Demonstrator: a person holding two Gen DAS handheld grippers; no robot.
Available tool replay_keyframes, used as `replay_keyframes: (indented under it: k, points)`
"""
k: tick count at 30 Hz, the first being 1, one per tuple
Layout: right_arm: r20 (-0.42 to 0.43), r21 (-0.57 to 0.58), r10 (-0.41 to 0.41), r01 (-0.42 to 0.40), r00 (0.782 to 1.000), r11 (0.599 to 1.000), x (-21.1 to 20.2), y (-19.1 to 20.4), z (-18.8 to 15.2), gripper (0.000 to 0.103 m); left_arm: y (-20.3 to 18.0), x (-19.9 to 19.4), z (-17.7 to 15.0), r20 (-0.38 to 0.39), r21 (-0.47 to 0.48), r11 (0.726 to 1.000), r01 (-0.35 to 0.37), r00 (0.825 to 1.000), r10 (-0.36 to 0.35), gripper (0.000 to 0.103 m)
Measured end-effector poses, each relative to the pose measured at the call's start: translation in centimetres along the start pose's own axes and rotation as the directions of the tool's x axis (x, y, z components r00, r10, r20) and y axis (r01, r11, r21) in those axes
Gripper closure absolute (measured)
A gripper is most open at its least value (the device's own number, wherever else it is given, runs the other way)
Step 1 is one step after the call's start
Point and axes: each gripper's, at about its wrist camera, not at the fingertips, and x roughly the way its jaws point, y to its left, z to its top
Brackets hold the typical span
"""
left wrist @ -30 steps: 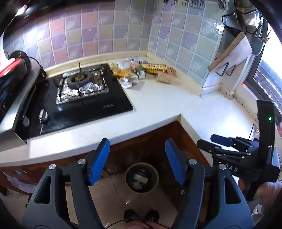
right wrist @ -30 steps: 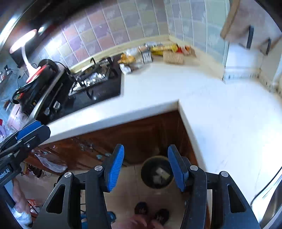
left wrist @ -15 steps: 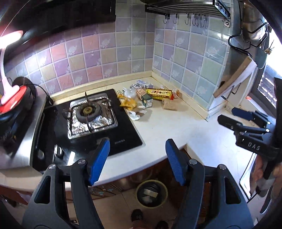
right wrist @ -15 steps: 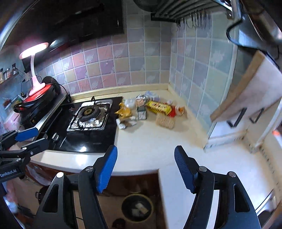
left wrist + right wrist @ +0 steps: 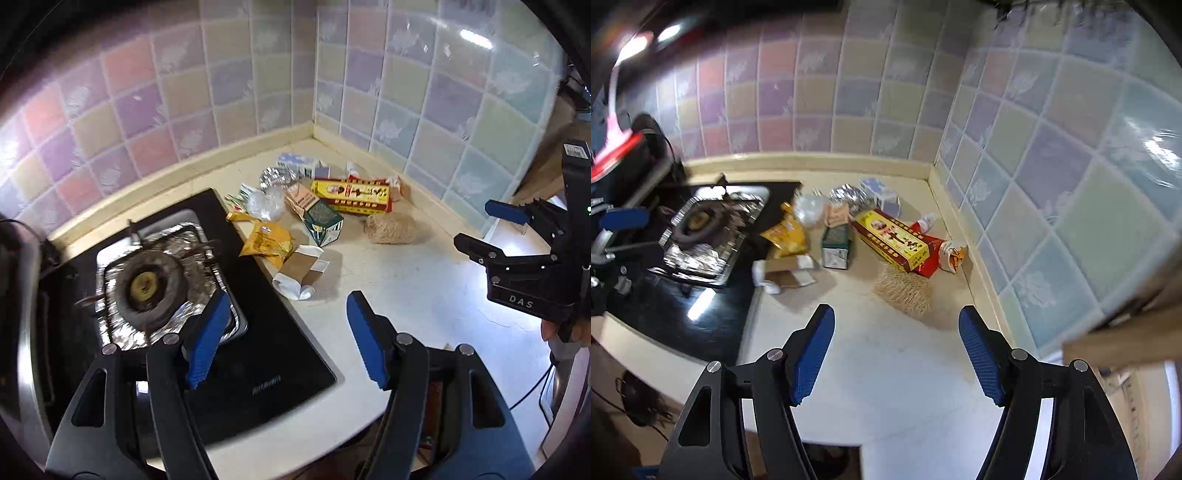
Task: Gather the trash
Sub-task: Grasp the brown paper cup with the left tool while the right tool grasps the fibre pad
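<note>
White bench (image 5: 424, 288) is running into the tiled corner, black gas hob (image 5: 258, 354) sitting at its left end with a foil-lined burner (image 5: 147, 288).

Trash pile is lying in the corner, just beside the hob's right edge. Biggest piece: long yellow-and-red carton (image 5: 892, 240) lying flat, a red wrapper (image 5: 929, 260) poking out under it. Tan fibrous wad (image 5: 905, 290) is sitting in front of the carton, nearest the right tool. Green box (image 5: 835, 245) is lying on its side just left of the carton. Flattened white-and-brown card box (image 5: 301, 269) is resting at the hob edge, yellow snack bag (image 5: 267, 242) just behind it. Crumpled foil ball (image 5: 846, 195) and a clear plastic wad (image 5: 266, 201) are lying further back, small blue-and-white boxes (image 5: 299, 164) against the wall.

Left tool (image 5: 288, 328) is hovering over the hob's right edge, jaws spread, nothing between them.

Right tool (image 5: 897, 350) is hovering over bare bench short of the wad, jaws spread after just widening, nothing between them.
</note>
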Motion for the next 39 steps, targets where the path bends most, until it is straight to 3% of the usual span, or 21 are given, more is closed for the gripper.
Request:
replay_keyframes:
  k: [8,17,21,22,23,28,37,38,39]
  points:
    - [-0.125,-0.082,-0.017,0.007,0.992,0.997,14.1,-0.8,1.6,0.032,1.3,13.0,2.6,-0.148,0.025,0.996,0.087,0.986,-0.082,0.04]
    - [-0.223,-0.209,-0.037,-0.01,0.974,0.978,21.0,0.5,1.7,0.032,1.5,18.2,2.7,-0.238,0.04,0.991,0.13,0.964,-0.117,0.04]
    - [-0.249,-0.178,-0.019,-0.026,0.968,0.984,22.4,0.3,1.3,0.037,1.3,19.2,2.5,-0.254,0.052,0.989,0.137,0.96,-0.119,0.042]
    - [-0.244,-0.17,-0.016,-0.026,0.97,0.985,22.4,0.2,1.3,0.038,1.2,19.5,2.5,-0.261,0.053,0.989,0.138,0.958,-0.12,0.046]
    - [-0.244,-0.159,-0.007,-0.032,0.97,0.987,22.5,0.2,1.2,0.046,1.2,19.8,2.4,-0.269,0.053,0.989,0.139,0.956,-0.12,0.048]
    - [-0.259,-0.136,0.01,-0.047,0.966,0.99,22.8,0.1,1.2,0.056,1.2,20.7,2.0,-0.302,0.032,0.99,0.139,0.945,-0.123,0.066]
    - [-0.232,-0.042,0.07,-0.082,0.97,0.996,20.0,-0.1,0.9,0.067,1.0,18.7,1.5,-0.255,0.0,0.992,0.129,0.959,-0.124,0.074]
    - [-0.225,-0.032,0.079,-0.088,0.971,0.996,19.4,-0.1,0.9,0.067,0.9,18.2,1.5,-0.246,-0.004,0.992,0.127,0.961,-0.124,0.092]
    - [-0.218,-0.025,0.082,-0.089,0.973,0.996,18.6,0.0,0.8,0.067,0.8,17.9,1.5,-0.251,-0.015,0.991,0.13,0.959,-0.13,0.1]
